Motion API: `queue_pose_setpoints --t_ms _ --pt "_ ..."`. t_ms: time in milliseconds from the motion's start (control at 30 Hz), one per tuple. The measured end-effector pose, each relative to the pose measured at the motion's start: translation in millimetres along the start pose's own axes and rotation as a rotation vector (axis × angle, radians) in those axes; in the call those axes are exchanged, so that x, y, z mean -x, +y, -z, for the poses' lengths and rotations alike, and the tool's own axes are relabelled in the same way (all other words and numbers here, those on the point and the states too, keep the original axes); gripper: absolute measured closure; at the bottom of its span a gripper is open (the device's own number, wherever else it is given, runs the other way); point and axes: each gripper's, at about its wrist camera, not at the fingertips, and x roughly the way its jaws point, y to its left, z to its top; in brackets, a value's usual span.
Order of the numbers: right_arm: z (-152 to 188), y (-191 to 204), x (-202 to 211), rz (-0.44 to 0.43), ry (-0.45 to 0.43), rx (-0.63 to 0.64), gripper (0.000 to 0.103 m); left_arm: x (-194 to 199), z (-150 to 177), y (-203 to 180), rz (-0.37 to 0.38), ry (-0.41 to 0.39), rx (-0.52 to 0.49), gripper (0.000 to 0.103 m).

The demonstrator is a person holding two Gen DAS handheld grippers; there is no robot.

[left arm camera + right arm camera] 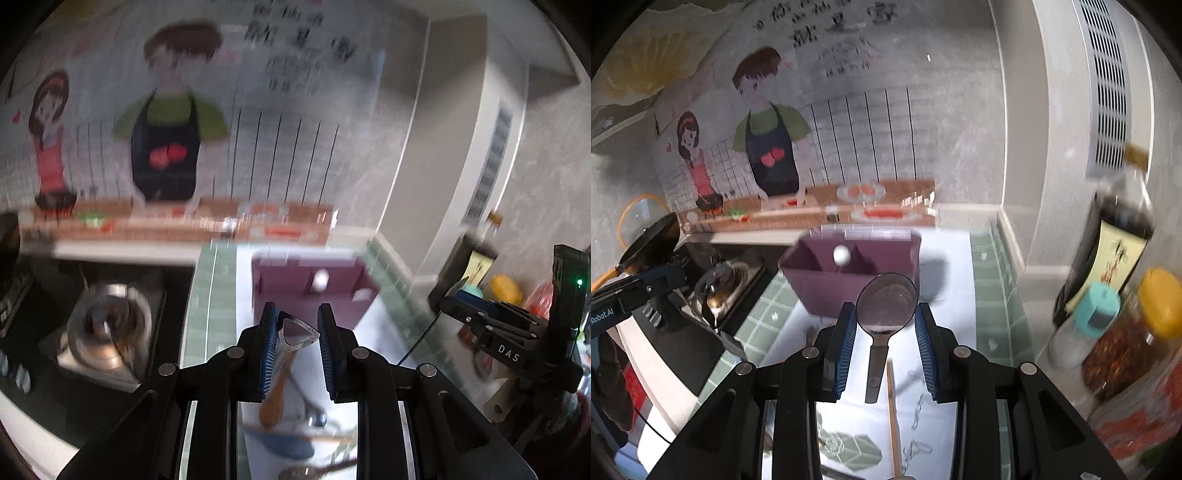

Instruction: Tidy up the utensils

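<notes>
Two utensils lifted toward the purple organizer, most still on the desk.

The left gripper (294,325) has its jaws clenched on a peeler (291,345) with a wooden handle, held above the desk (373,328); the right gripper (885,325) carries a metal spoon (884,306) between its jaws, though whether the pads truly press on its thin handle cannot be told. Both point toward the purple organizer (827,291), which stands at the back of the desk and so far seems to hold only one white-tipped piece (841,254). Judging by this, sorting has barely started: a blue spatula (284,445), another spoon (310,470) and chopsticks (893,413) lie below, still to be placed.
</notes>
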Motion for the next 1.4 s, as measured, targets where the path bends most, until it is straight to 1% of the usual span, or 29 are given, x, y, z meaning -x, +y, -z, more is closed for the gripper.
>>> queue_pose_setpoints --t_ms 67,100,133,167,200,233,300,367,433,500,533,633,700,767,833,900,967,1067,1133,1200,1233,1300,1333,1367,1400 --pt "-27 6 17 0.008 -0.072 0.038 0.073 20 -36 -7 0.039 -0.091 -0.027 0.084" --pt "-45 9 28 0.022 -0.122 0.054 0.073 29 -52 -9 0.057 -0.126 -0.036 0.085" --pt "-69 11 42 0.03 -0.189 0.057 0.073 34 -65 -11 0.074 -0.154 -0.041 0.085" --pt "-81 12 49 0.028 -0.218 0.053 0.073 40 -83 -13 0.103 -0.183 -0.041 0.085" --pt "-101 12 58 0.02 -0.267 0.042 0.073 42 -96 -13 0.131 -0.199 -0.035 0.085" --pt "-114 12 62 0.022 -0.297 0.04 0.073 41 -111 -13 0.16 -0.213 -0.02 0.085" --pt "-131 14 60 0.051 -0.332 0.042 0.073 37 -128 -10 0.175 -0.236 -0.013 0.085" --pt "-139 12 50 0.059 -0.331 0.036 0.073 26 -140 -7 0.169 -0.253 -0.009 0.085" --pt "-139 10 35 0.073 -0.295 0.021 0.073 11 -144 0 0.172 -0.235 0.021 0.086" --pt "-131 7 23 0.059 -0.262 0.006 0.073 -5 -140 9 0.185 -0.185 0.041 0.086" --pt "-123 4 18 0.045 -0.242 0.003 0.073 -16 -132 13 0.173 -0.151 0.04 0.086" --pt "-99 2 6 0.053 -0.197 0.012 0.073 -44 -104 23 0.138 -0.06 0.043 0.085" --pt "-84 0 -2 0.045 -0.144 0.015 0.073 -66 -77 37 0.112 0.024 0.076 0.084" --pt "-64 -4 -8 0.039 -0.09 0.011 0.073 -89 -44 54 0.073 0.108 0.137 0.076" --pt "-50 -5 -13 0.043 -0.057 0.009 0.073 -105 -16 64 0.059 0.176 0.184 0.059" --pt "-34 -9 -16 0.048 -0.023 0.001 0.073 -124 19 71 0.066 0.277 0.218 0.057" --pt "-23 -11 -18 0.048 0.001 -0.001 0.073 -138 52 73 0.079 0.368 0.227 0.057" --pt "-6 -13 -24 0.061 0.041 0.001 0.073 -139 85 72 0.063 0.425 0.218 0.057" --pt "3 -15 -27 0.06 0.07 -0.004 0.073 -131 101 67 0.084 0.443 0.18 0.056" --pt "13 -17 -29 0.063 0.097 -0.009 0.073 -121 110 62 0.092 0.455 0.15 0.056" --pt "17 -17 -30 0.063 0.106 -0.012 0.073 -114 116 57 0.118 0.461 0.129 0.056" --pt "21 -18 -32 0.065 0.118 -0.015 0.073 -105 120 46 0.174 0.477 0.069 0.055" --pt "24 -18 -33 0.068 0.124 -0.011 0.073 -100 123 38 0.202 0.481 0.006 0.055" --pt "26 -19 -34 0.069 0.131 -0.008 0.073 -97 124 31 0.213 0.481 -0.051 0.055" --pt "27 -19 -36 0.068 0.137 -0.008 0.073 -97 124 26 0.215 0.484 -0.088 0.054"
